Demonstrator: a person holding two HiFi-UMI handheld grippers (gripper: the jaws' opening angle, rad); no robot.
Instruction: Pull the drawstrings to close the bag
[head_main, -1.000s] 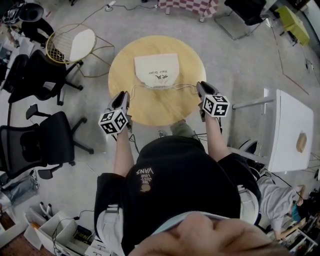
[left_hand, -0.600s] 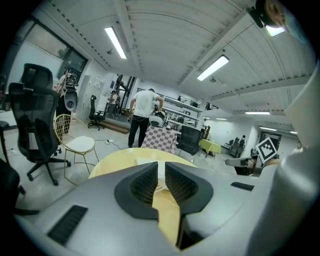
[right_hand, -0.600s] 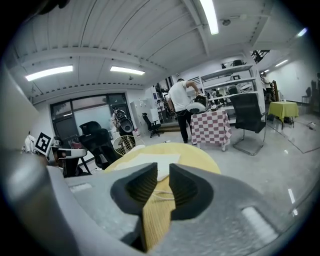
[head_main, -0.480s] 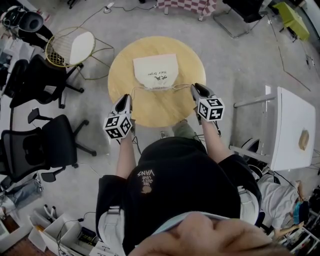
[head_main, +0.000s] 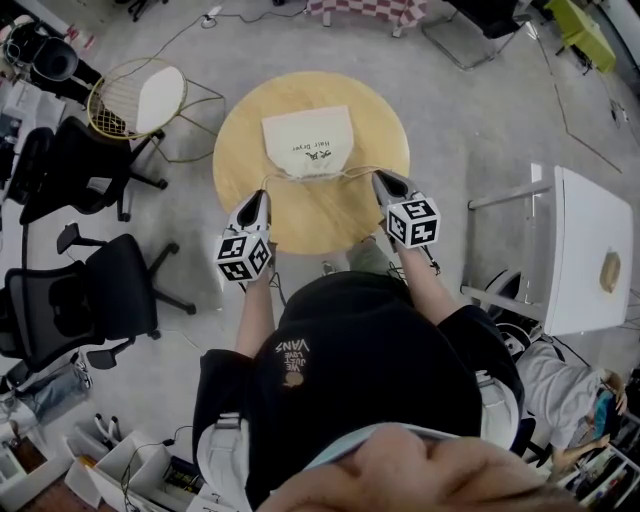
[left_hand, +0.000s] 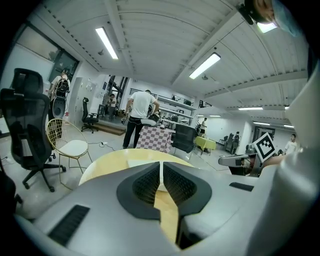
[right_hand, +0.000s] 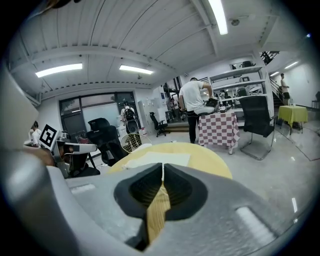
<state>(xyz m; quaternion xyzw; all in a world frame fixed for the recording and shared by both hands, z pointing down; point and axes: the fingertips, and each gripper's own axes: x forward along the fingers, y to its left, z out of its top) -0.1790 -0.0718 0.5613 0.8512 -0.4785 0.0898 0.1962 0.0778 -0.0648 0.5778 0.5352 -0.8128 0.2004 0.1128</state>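
Right now your own black-shirted shoulders (head_main: 370, 350) are hiding much of your forearms in the head view, and the bottom edge is cutting you off.

Your left gripper (head_main: 263, 194) is reaching over the near rim of the table (head_main: 330, 220). Its jaws have just been closing and are now standing at a narrow slit, with the ribbed dark pads almost meeting at the tips. Your right gripper (head_main: 378, 175) is showing the same thin slit between smooth grey shells.

In both gripper views the cord is too fine to pick out, and only a pale sliver is showing between the pads. From the head view, though, the left drawstring (head_main: 268, 182) is running from the bag's near left corner to the left tip. The right drawstring (head_main: 360, 170) is running to the right tip, so each claw is pinching its own thin, pale cord.

The bag (head_main: 306, 142) is lying flat on the far half of the round, light-wood table. It is off-white cloth, roughly square, and its near edge is puckering. Its small dark print is too small to read.

Beyond the table, a gold wire chair (head_main: 140, 95) is standing on grey floor, and a checked cloth (head_main: 360, 12) is being cut off by the top edge.
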